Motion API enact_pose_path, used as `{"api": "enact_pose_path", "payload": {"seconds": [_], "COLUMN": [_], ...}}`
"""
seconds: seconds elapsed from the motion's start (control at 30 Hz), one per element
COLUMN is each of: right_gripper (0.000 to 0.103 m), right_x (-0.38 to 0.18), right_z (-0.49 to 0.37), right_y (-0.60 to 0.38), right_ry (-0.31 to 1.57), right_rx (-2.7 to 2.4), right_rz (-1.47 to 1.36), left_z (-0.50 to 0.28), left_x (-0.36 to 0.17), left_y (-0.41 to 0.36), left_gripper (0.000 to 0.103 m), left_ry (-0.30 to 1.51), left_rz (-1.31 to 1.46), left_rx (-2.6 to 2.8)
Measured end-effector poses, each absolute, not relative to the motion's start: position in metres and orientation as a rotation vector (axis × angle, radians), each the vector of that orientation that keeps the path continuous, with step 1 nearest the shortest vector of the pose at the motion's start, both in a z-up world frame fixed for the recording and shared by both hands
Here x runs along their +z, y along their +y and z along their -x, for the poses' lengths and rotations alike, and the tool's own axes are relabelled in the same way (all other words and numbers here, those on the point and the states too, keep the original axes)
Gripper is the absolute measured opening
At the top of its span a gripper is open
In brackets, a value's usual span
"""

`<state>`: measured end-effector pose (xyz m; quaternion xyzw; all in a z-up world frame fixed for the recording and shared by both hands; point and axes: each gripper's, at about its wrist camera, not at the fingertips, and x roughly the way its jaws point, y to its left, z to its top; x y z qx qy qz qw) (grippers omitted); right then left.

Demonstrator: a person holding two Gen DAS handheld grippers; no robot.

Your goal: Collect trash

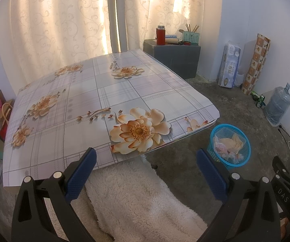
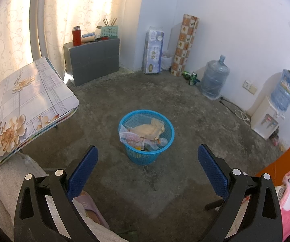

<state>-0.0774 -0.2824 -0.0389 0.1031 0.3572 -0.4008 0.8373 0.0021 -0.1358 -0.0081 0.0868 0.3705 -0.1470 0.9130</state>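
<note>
A blue mesh waste basket (image 2: 146,140) stands on the concrete floor, holding crumpled tan paper (image 2: 148,129), plastic wrappers and other trash. The same basket (image 1: 230,143) appears in the left wrist view beside the table's right corner. My right gripper (image 2: 147,155) is open and empty, held above the floor just in front of the basket. My left gripper (image 1: 146,158) is open and empty too, over the near edge of the table with the floral cloth (image 1: 96,104). No loose trash shows on the tablecloth.
A fluffy white blanket (image 1: 136,197) lies under both grippers. A grey cabinet (image 2: 93,59) with a red flask and a pen holder stands by the curtains. Tissue pack, patterned roll, cans, water jugs (image 2: 213,78) and a dispenser (image 2: 265,121) line the wall.
</note>
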Motion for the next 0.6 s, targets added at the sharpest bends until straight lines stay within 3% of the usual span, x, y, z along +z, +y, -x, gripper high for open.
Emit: {"api": "enact_pose_path", "payload": {"seconds": [0.6], "right_gripper": [0.095], "right_x": [-0.04], "right_z": [0.0808], "right_y": [-0.2821], "right_ry": [0.762], "right_rx": [-0.843], "right_rz": [-0.222], "left_z": [0.0013], "left_x": [-0.0087], "left_y": [-0.1386], "left_gripper": [0.097], "left_ry": [0.766], "left_rz": [-0.176], "left_rx": [-0.301]}}
